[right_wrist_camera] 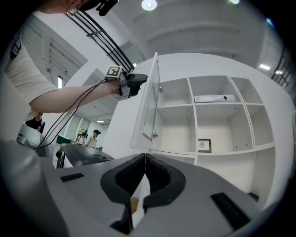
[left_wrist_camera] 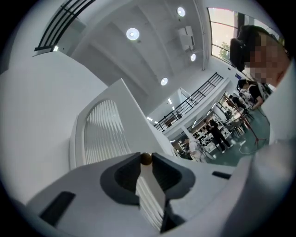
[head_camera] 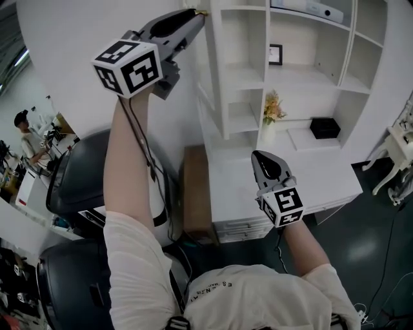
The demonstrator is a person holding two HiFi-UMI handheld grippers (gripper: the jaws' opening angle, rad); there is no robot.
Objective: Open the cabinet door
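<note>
While left hand-held gripper (head_camera: 193, 16) pinches knob (left_wrist_camera: 146, 158), framed picture (head_camera: 275, 54), flowers (head_camera: 273, 106), black box (head_camera: 324, 127) nearby

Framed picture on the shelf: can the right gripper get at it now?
Probably yes: the framed picture sits in an open-fronted compartment, the cabinet door swung clear to its left, nothing between it and the right gripper.

door (right_wrist_camera: 149, 95) swung out left of the shelf unit (right_wrist_camera: 193, 115), flowers (head_camera: 273, 107) and black box (head_camera: 324, 127) low in it, open compartments above, free air in front
</note>
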